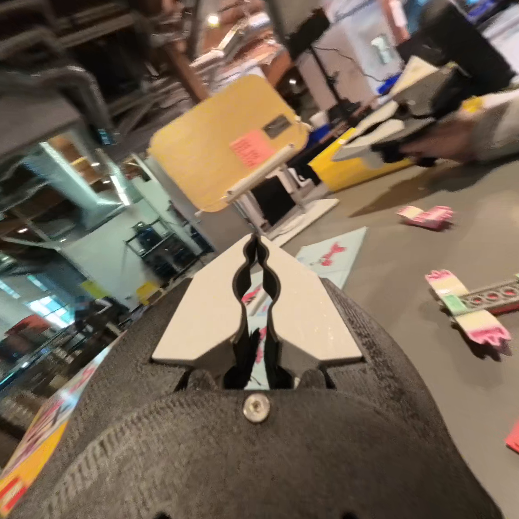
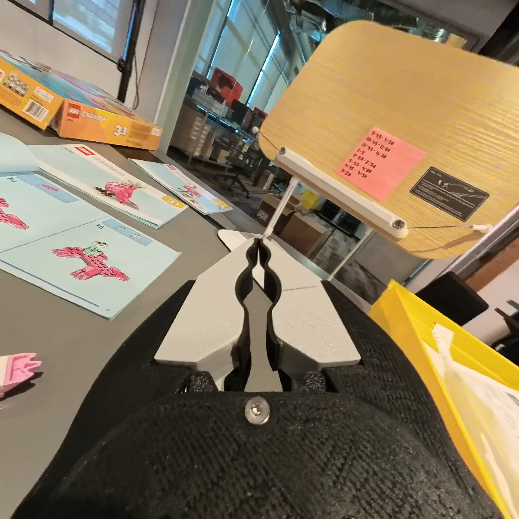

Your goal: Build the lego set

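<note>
My left gripper (image 1: 257, 238) fills the centre of its blurred view with the jaws drawn together at the tips and nothing between them. At right of that frame lies the partly built lego model (image 1: 474, 306), pink and cream with a grey holed beam, flat on the grey table (image 1: 393, 280); a smaller pink piece (image 1: 427, 216) sits apart, higher in the frame. At upper right a hand (image 1: 449, 140) carries my right gripper (image 1: 341, 156), its state too smeared there to tell.

In the right wrist view, that gripper (image 2: 257, 241) shows its jaws pinched together, empty. The open instruction booklet (image 2: 92, 252) lies at centre left, two closed booklets (image 2: 112, 179) beyond it, the orange box (image 2: 109, 123) at upper left. A wooden board (image 2: 393, 112) with a pink note (image 2: 382, 163) stands upper right; a yellow bin (image 2: 415, 337) occupies lower right.
</note>
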Available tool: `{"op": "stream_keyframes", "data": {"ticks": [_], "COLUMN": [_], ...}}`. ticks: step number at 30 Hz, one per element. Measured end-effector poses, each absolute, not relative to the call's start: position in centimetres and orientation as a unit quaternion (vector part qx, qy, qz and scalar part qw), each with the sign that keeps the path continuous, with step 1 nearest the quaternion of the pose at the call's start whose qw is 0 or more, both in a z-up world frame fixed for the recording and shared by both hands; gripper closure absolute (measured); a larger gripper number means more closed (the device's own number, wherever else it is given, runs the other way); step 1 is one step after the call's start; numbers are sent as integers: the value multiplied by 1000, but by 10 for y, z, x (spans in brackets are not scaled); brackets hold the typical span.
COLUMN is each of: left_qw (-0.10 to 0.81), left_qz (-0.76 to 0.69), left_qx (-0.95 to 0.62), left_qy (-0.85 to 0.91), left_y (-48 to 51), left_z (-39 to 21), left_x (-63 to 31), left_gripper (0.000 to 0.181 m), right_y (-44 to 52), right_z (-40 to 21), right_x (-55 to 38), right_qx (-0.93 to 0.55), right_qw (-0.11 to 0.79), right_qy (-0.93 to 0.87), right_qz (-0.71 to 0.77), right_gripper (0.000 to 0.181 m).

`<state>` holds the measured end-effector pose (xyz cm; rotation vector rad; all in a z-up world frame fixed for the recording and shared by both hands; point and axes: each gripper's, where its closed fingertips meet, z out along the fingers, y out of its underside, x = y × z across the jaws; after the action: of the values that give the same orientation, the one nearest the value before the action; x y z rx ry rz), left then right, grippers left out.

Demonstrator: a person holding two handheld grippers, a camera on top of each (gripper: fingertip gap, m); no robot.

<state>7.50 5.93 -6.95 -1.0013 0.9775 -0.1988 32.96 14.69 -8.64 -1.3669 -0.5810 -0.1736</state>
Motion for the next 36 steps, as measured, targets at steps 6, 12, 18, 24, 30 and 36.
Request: {"op": "stream_keyframes", "data": {"ticks": [6, 12, 18, 24, 30, 36], "left_qw": [751, 748, 733, 734, 740, 734], "left_qz": [-97, -93, -111, -112, -149, -160], "left_qx": [-415, -335, -298, -301, -353, -362], "left_qy": [504, 566, 601, 598, 553, 552], "left_y": [59, 41, 13, 13, 34, 37], "left_z": [-78, -85, -90, -90, -81, -82], "left_x": [109, 126, 128, 125, 112, 112], "left_gripper": [181, 181, 181, 181, 181, 181], "right_y": [136, 132, 112, 93, 41, 15], "right_z": [-78, -79, -73, -90, -142, -168], "right_x": [329, 331, 331, 295, 267, 258], "right_qx": [-625, -635, -634, -666, -748, -776], "right_qw": [750, 749, 761, 715, 536, 459], "right_qy": [-206, -171, -121, -211, -323, -370], "right_qz": [-70, -80, -63, 22, 221, 225], "right_gripper": [181, 181, 181, 168, 143, 149]}}
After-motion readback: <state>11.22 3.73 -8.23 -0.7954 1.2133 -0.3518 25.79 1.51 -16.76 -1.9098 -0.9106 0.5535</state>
